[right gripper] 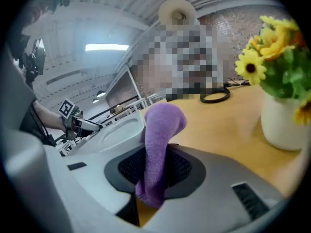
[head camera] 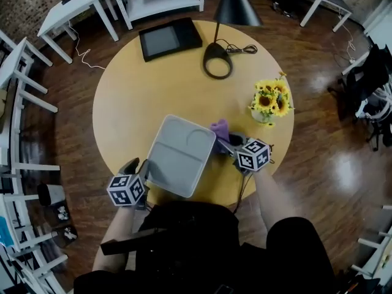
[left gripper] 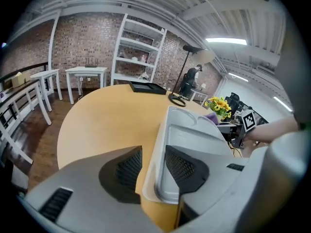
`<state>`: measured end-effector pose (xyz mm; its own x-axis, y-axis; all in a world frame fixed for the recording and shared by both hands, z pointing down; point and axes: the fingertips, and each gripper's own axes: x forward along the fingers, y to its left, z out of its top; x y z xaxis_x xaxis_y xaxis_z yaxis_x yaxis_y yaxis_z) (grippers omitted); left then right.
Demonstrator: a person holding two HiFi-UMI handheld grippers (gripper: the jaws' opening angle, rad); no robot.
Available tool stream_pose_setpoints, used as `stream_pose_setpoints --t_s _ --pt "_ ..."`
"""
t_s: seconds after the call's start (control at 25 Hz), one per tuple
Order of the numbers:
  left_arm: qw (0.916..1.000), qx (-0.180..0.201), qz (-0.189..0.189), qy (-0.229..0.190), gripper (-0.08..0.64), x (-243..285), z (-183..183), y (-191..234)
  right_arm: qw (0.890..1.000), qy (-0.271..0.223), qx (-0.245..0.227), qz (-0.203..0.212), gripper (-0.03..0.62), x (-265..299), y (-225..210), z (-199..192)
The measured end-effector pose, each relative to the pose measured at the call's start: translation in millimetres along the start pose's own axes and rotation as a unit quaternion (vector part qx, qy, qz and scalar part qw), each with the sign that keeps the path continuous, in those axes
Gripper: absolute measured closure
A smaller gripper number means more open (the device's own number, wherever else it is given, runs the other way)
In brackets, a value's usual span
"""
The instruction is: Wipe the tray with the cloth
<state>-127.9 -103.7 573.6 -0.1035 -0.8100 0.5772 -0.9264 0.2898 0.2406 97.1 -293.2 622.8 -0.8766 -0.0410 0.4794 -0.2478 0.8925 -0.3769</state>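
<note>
- Grey tray [head camera: 177, 158]: its near rim lies between the left gripper's [left gripper: 148, 166] parted jaws, unclamped, so wiping could shove it across the table [head camera: 141, 90].
- Purple cloth [right gripper: 163, 140], clenched in the right gripper [right gripper: 154, 168] at the tray's right edge, might slip out.
- Sunflower vase [right gripper: 284, 120] nearby could topple on a wide stroke.

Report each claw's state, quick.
Left claw: open, the tray edge between its jaws, not gripped.
Right claw: closed on the purple cloth.
</note>
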Motion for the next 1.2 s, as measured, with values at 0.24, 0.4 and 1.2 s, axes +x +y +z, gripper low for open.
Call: stream_pose_setpoints --t_s 0.24,0.4,1.2 --pt "0.9997 -0.02 -0.015 0.0 0.411 1 -1 -1 0.999 -0.042 0.012 -0.023 0.492 -14 21 -14" --pt "0.9996 -0.013 -0.027 0.004 0.413 1 -4 -5 0.999 -0.047 0.01 -0.018 0.492 -16 38 -22" --pt "0.9735 0.022 -0.223 0.044 0.411 -12 -24 -5 0.994 -0.038 -0.001 -0.107 0.492 -21 154 -90"
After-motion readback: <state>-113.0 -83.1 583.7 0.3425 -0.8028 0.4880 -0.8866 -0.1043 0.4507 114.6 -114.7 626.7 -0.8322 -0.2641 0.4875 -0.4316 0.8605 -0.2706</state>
